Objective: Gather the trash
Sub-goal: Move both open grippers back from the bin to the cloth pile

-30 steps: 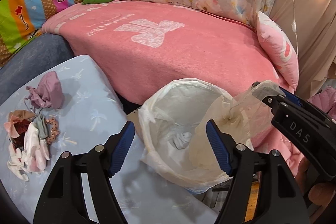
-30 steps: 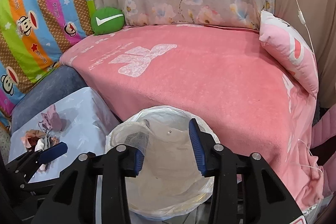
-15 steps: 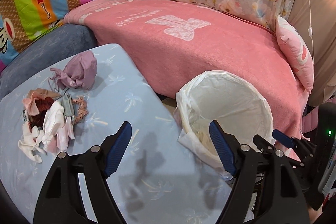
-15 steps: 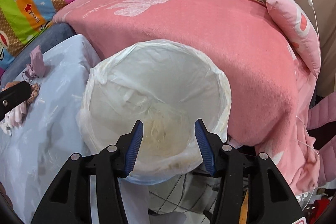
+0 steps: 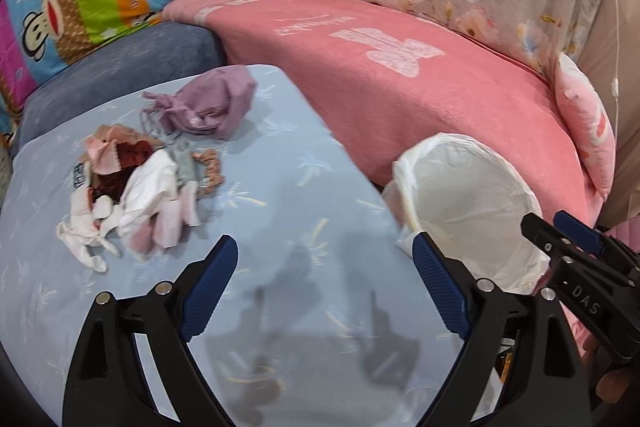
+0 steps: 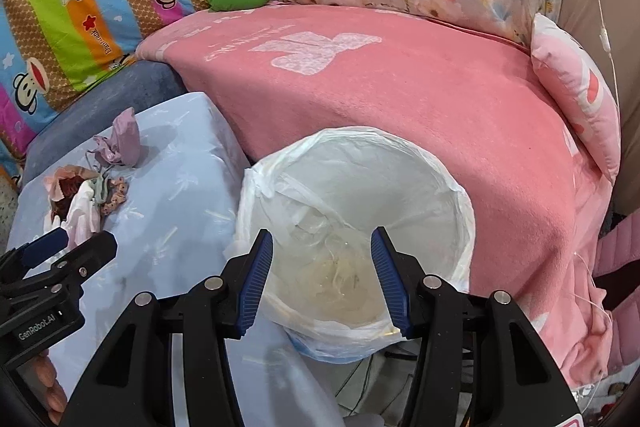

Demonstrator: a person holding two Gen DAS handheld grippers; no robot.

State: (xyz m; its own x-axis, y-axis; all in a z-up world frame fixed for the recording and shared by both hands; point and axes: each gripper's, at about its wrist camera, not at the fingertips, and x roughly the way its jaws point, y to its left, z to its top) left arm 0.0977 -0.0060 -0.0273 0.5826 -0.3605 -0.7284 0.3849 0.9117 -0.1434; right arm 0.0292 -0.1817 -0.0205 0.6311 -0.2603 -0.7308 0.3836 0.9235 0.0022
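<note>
left hand-held gripper [image 5: 324, 285]: jaws wide apart, empty, lower centre of frame, over the blue counter [image 5: 280, 195]
right hand-held gripper [image 6: 322, 277]: jaws apart, empty, above the lined trash bin [image 6: 460, 203]
trash pile [image 5: 136, 187]: scraps, left of frame, on counter
purple pouch [image 5: 212, 103]: just above pile
bin contents: clear plastic bag [image 6: 340, 275] at bottom

- Ahead of the left gripper [image 5: 324, 291], bare blue tabletop [image 5: 280, 211]; the trash pile [image 5: 140, 187] lies forward-left.
- Below the right gripper [image 6: 322, 275], the bin [image 6: 460, 203] mouth gapes; pink sofa [image 6: 400, 99] walls beyond.
</note>
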